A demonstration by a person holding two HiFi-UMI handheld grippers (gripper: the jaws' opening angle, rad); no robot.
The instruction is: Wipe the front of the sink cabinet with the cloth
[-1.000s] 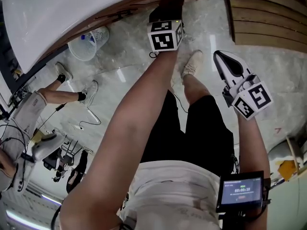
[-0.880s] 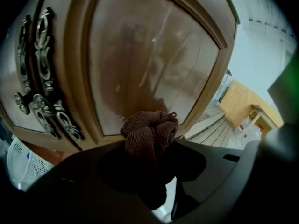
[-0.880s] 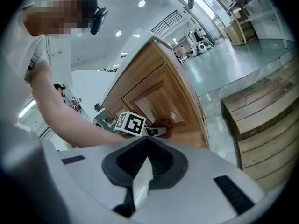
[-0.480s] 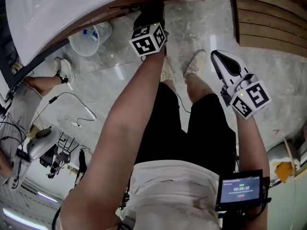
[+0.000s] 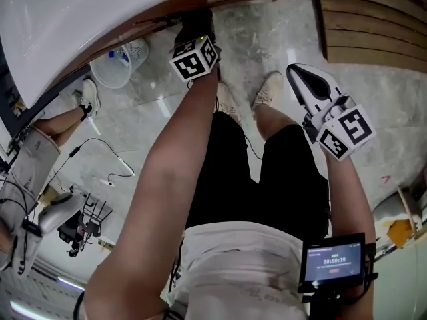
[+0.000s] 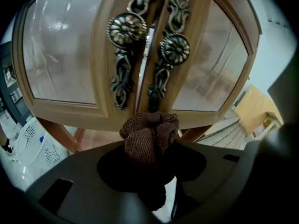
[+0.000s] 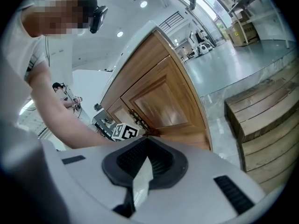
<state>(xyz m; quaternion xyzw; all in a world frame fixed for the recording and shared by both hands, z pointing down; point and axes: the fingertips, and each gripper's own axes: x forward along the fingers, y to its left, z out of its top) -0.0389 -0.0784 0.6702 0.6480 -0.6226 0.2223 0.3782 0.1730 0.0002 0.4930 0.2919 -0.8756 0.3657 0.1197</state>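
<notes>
Sink cabinet [image 6: 105,112] fills the left gripper view: two wooden doors with pale, glossy panels [image 6: 60,50], meeting at a centre seam. In the head view the white worktop [image 5: 73,19] overhangs it, and a mesh basket [image 5: 120,62] stands on the marble floor [image 5: 267,39] beside it.

Right gripper [image 7: 141,174] hangs well apart from the cabinet, out to the side. Its fingers are together, nothing between them.

Left gripper [image 6: 150,160] is tucked in under the worktop edge, facing the doors. Its fingers are clamped on the cloth [image 6: 148,135].

Two ornate metal handles [image 6: 126,29] flank the seam, with rosettes and scrollwork.

Cloth: brown, knitted, bunched into a wad that stands proud of the fingers. It sits at the bottom rail, just below the lower ends of the handles. I cannot tell whether it is touching the wood.

Handling, my judgement: light, soft, compliant — it will squash flat under pressure and drag with some friction on the varnish. The grip at the base of the wad looks right; enough loose material leads, so the fingers should stay off the wood. Risk: the knit may snag on the handle scrollwork.
</notes>
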